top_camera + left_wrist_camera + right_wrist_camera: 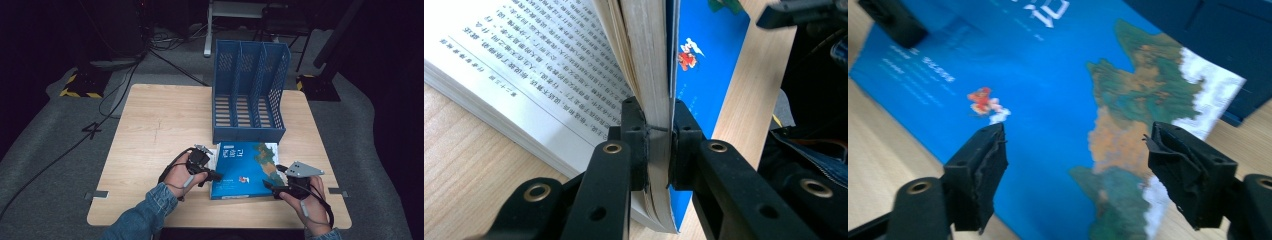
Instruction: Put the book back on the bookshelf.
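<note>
A blue book with a map picture on its cover lies near the table's front edge, in front of the file rack. My left gripper is at the book's left edge. In the left gripper view its pads are shut on the blue cover and a sheaf of pages, raised off the printed pages below. My right gripper is at the book's right edge. In the right gripper view its jaws stand wide open over the cover, with nothing pressed between them.
A blue three-slot file rack stands upright at the back right of the wooden table, close behind the book. The table's left half is bare wood. Cables and stands lie on the dark floor beyond.
</note>
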Action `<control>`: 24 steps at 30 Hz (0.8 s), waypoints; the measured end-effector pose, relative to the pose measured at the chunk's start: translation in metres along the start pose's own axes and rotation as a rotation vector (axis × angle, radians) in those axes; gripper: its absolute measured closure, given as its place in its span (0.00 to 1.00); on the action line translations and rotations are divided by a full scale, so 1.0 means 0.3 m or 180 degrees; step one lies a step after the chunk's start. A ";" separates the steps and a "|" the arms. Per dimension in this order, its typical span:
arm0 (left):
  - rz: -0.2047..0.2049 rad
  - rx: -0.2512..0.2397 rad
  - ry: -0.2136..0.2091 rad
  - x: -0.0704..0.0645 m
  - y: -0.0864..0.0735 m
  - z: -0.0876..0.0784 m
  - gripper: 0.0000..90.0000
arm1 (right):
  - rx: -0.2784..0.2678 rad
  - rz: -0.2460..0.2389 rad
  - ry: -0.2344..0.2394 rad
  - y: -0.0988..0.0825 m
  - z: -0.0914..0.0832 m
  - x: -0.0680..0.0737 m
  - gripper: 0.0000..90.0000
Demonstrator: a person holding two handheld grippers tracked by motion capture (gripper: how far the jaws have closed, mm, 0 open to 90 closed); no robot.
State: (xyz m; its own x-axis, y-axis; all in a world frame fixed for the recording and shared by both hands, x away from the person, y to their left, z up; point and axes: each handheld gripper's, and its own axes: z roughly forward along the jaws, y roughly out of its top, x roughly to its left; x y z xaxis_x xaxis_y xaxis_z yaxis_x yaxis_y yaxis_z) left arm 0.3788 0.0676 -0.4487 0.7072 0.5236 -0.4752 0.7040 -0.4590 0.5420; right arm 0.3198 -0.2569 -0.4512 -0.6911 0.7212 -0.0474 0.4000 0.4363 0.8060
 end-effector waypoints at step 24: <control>0.0113 0.0034 -0.0026 -0.051 0.054 -0.006 0.91 | 0.0008 -0.0776 0.0149 0.032 0.098 0.228 0.19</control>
State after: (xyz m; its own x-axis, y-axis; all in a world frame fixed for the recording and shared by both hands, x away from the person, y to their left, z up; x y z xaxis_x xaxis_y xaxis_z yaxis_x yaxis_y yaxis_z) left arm 0.3794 0.0535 -0.4314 0.7323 0.5009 -0.4614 0.6790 -0.4849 0.5512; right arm 0.2940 -0.1875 -0.4641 -0.7945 0.5687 -0.2130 0.2193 0.5957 0.7727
